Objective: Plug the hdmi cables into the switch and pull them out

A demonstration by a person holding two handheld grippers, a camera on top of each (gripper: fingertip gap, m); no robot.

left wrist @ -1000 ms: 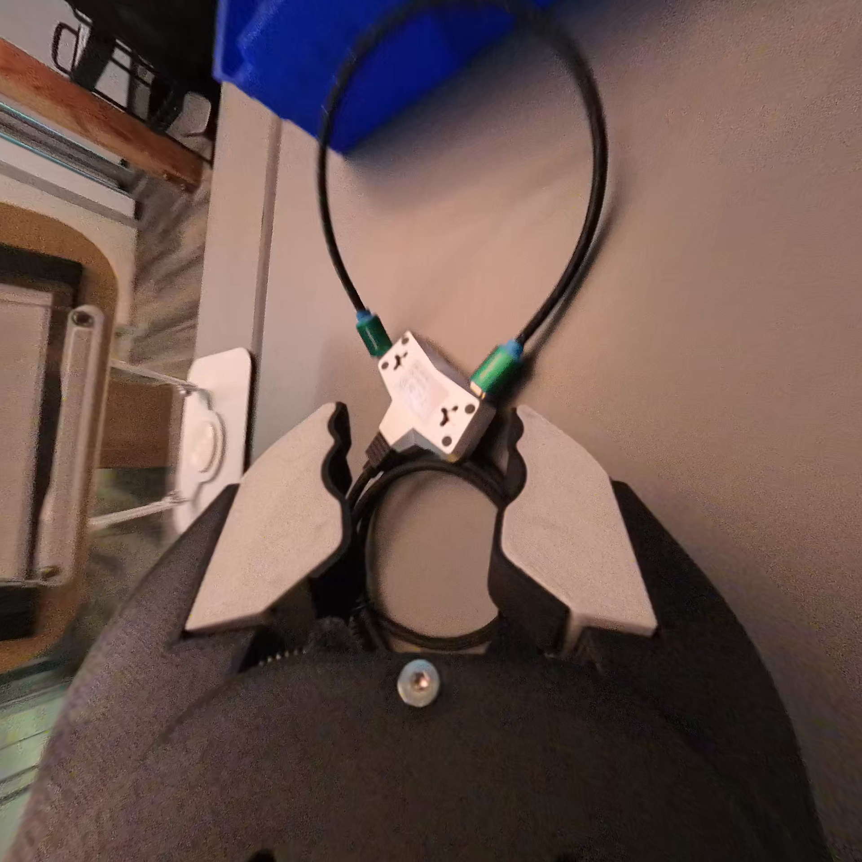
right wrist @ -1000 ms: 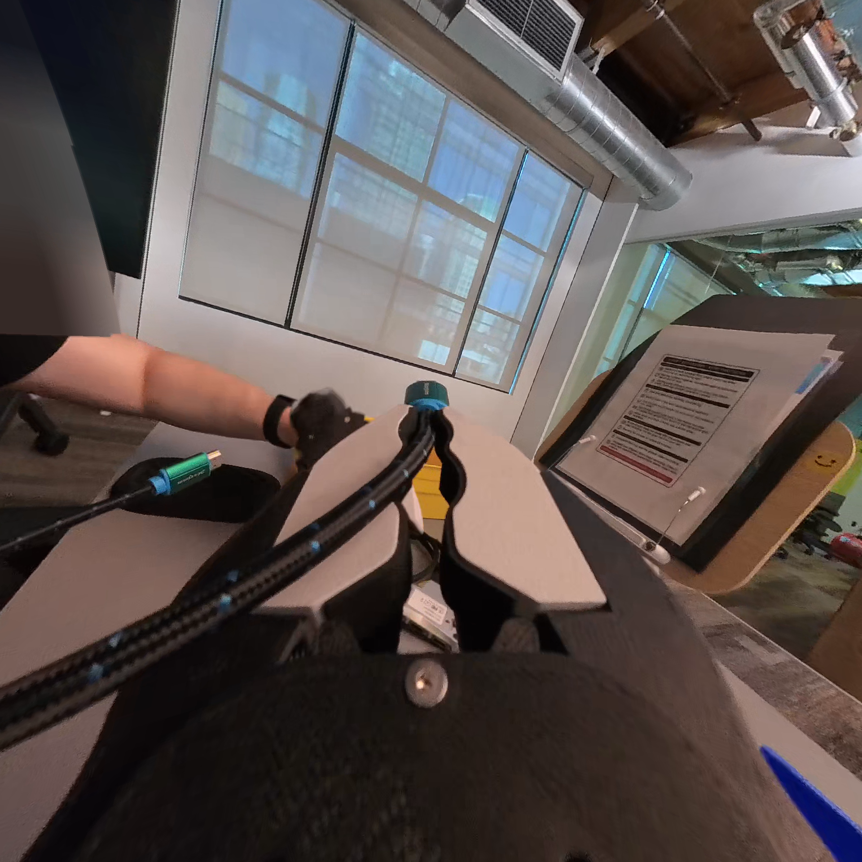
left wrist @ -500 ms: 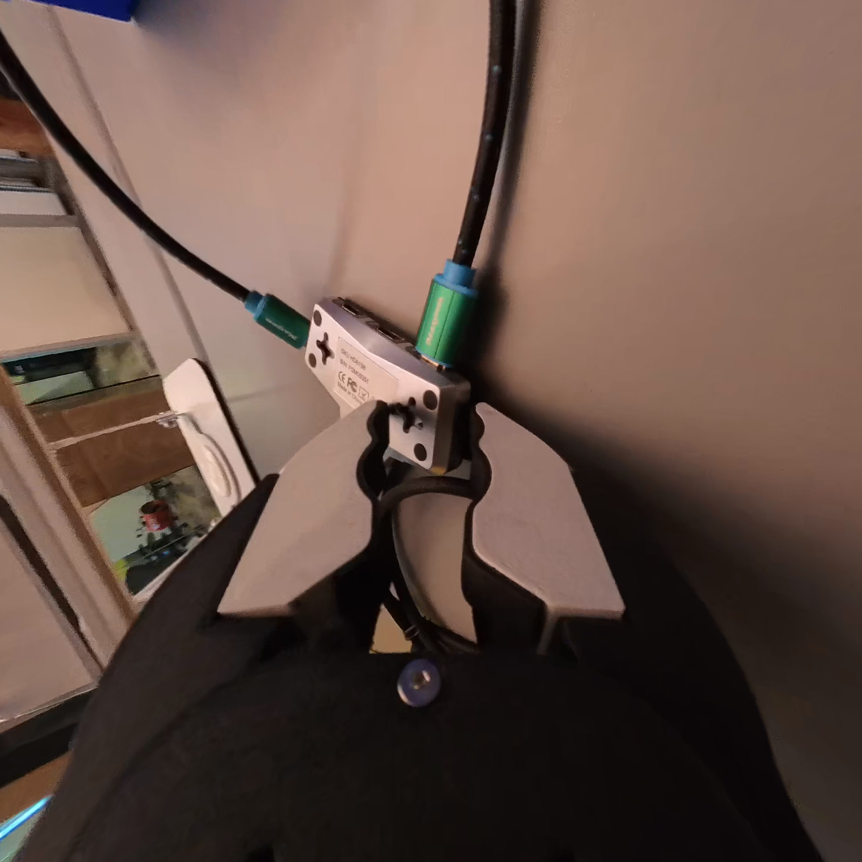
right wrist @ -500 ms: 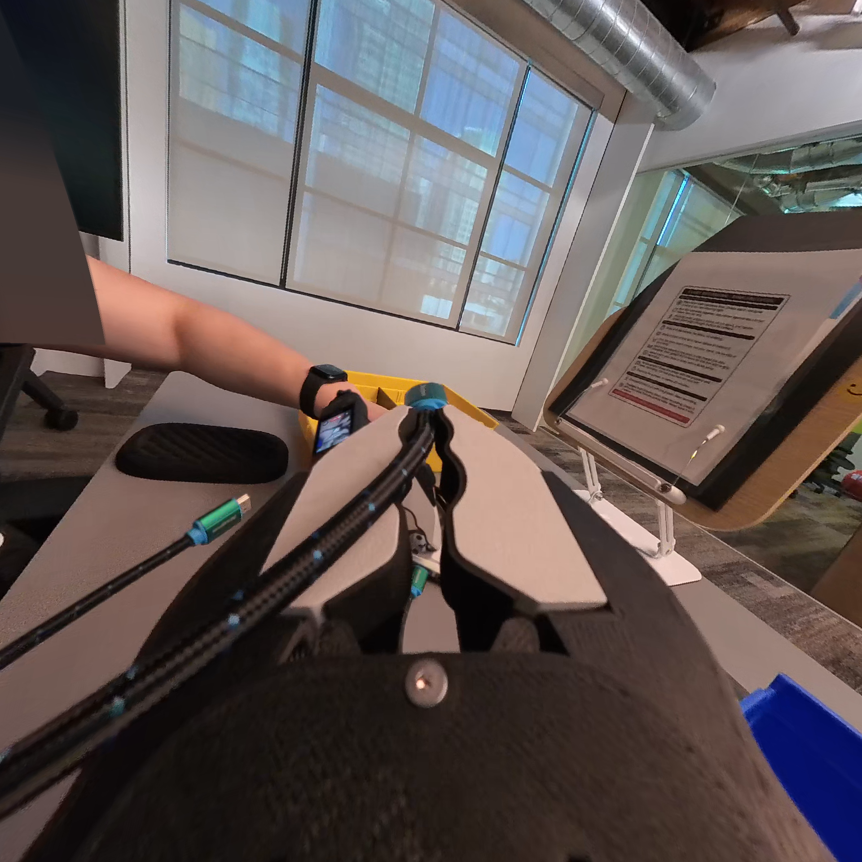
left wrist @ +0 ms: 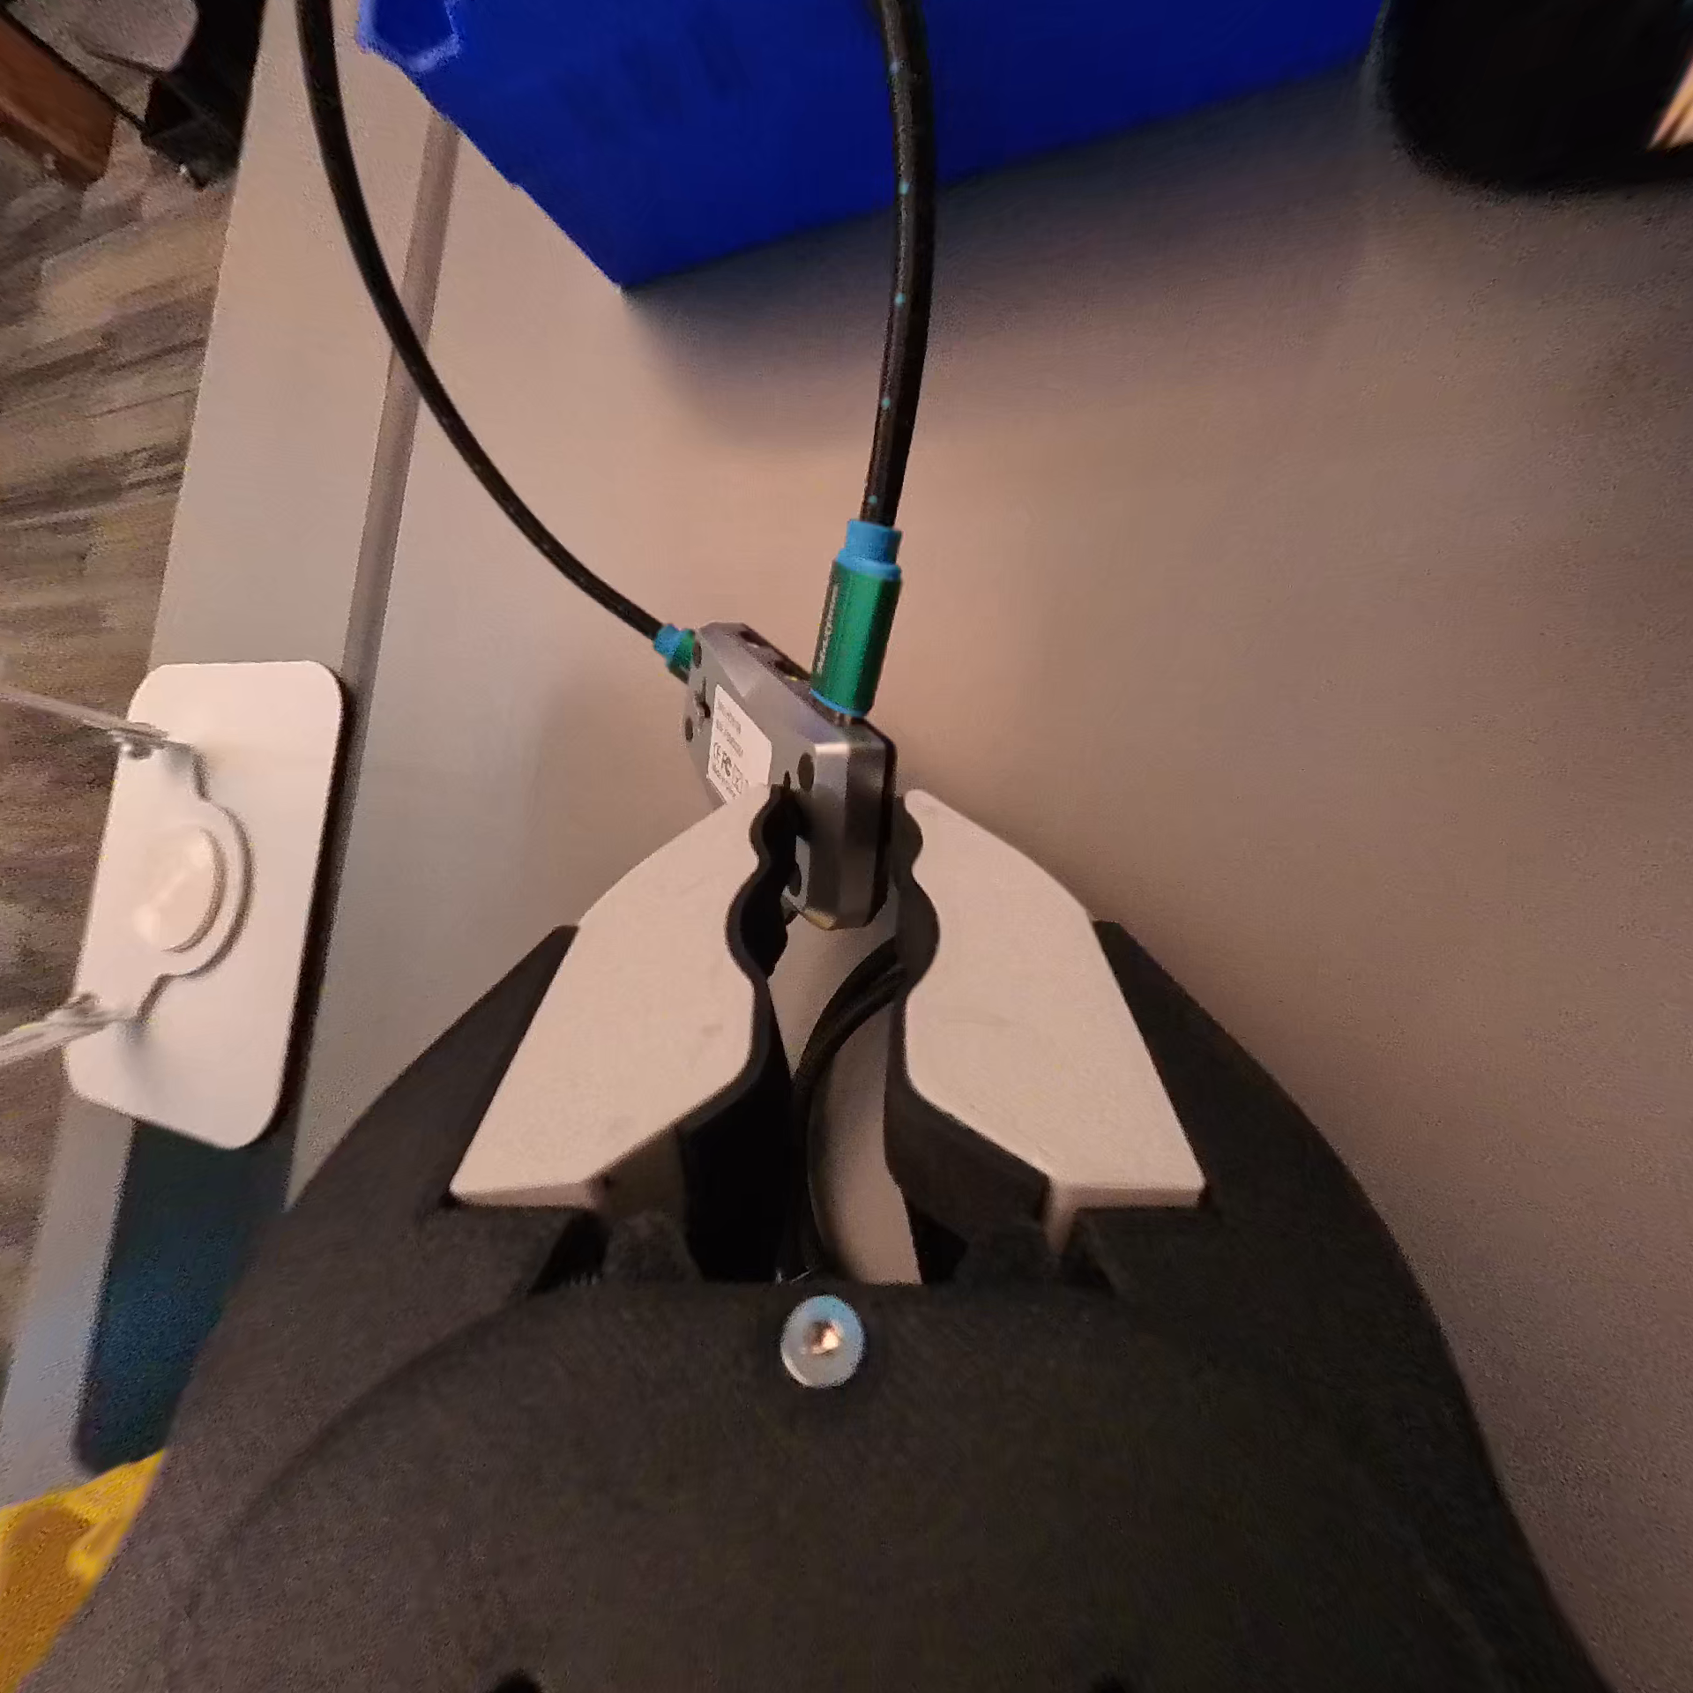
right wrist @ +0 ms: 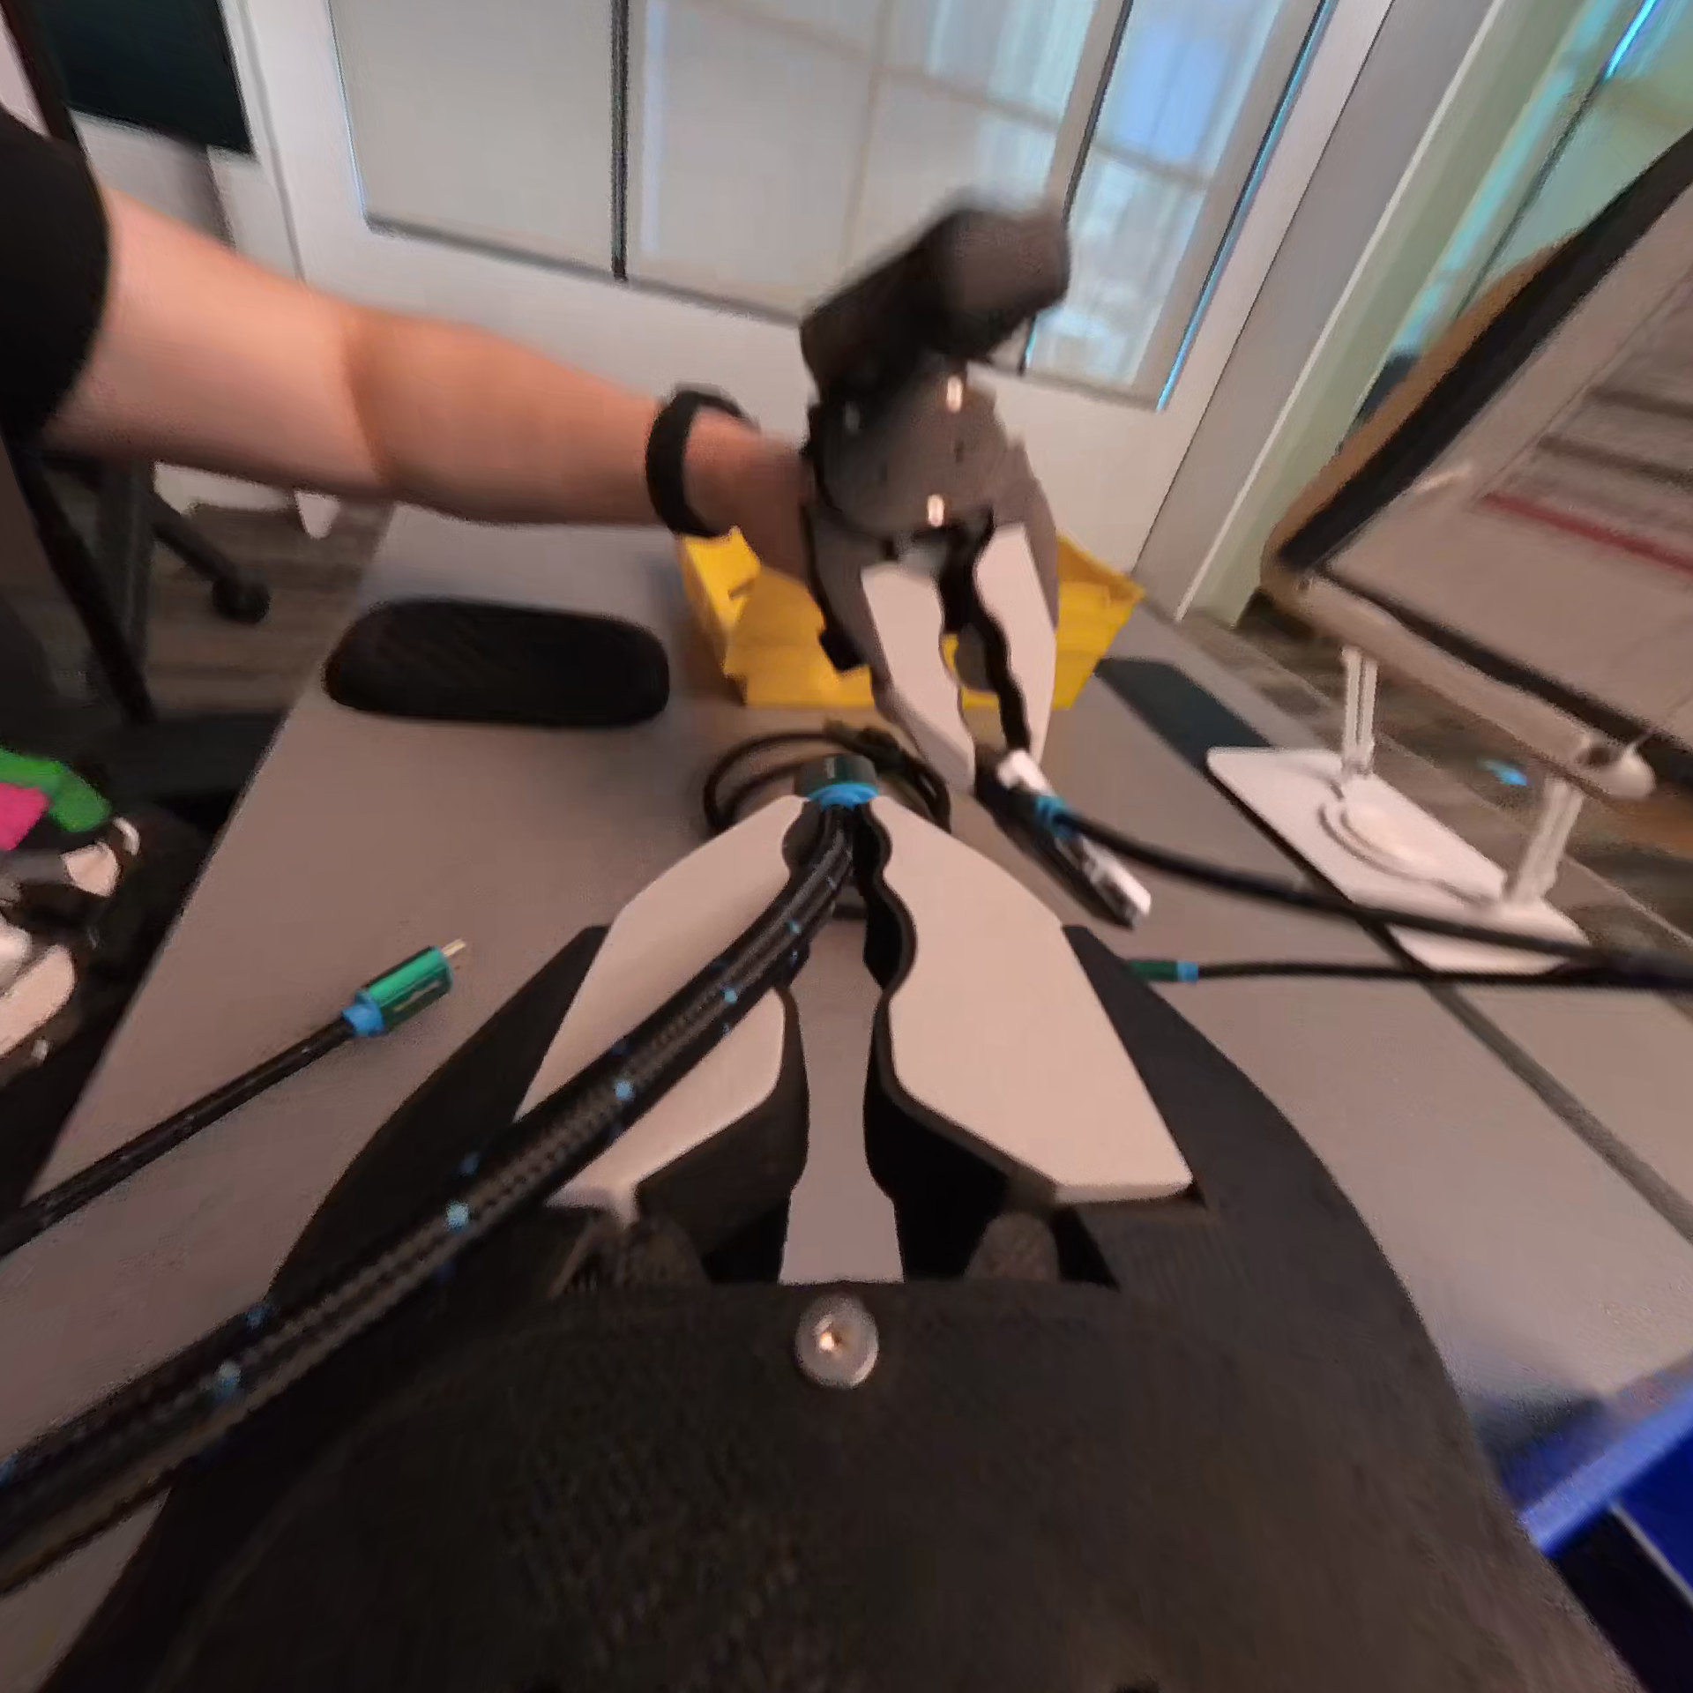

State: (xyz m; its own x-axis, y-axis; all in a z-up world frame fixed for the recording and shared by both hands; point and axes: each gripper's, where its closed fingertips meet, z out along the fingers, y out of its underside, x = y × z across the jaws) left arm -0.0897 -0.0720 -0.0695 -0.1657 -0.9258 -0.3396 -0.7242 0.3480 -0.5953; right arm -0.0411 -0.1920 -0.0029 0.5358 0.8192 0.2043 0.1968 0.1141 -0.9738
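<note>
1. The left tool is clamped narrow on the near end of the switch, a small silver box held tilted on edge just over the grey surface.
2. Half a second ago the switch lay flatter in the left wrist view, showing more of its labelled face; now it is turned edge-on between the fingers.
3. Two cables sit in the switch: a thick braided one with a green plug at its top, and a thin black one entering at its left end.
4. A blue bin now fills the top of the left wrist view, where earlier only a corner showed.
5. The right tool is closed on a braided cable just behind its blue-ringed plug.
6. In the right wrist view the left tool now appears large and near, tips down at the switch; half a second ago only the forearm and wrist reached in farther off.
7. A loose green plug lies on the surface to the left, a yellow bin and black wrist rest sit beyond, and a white stand is at right.
</note>
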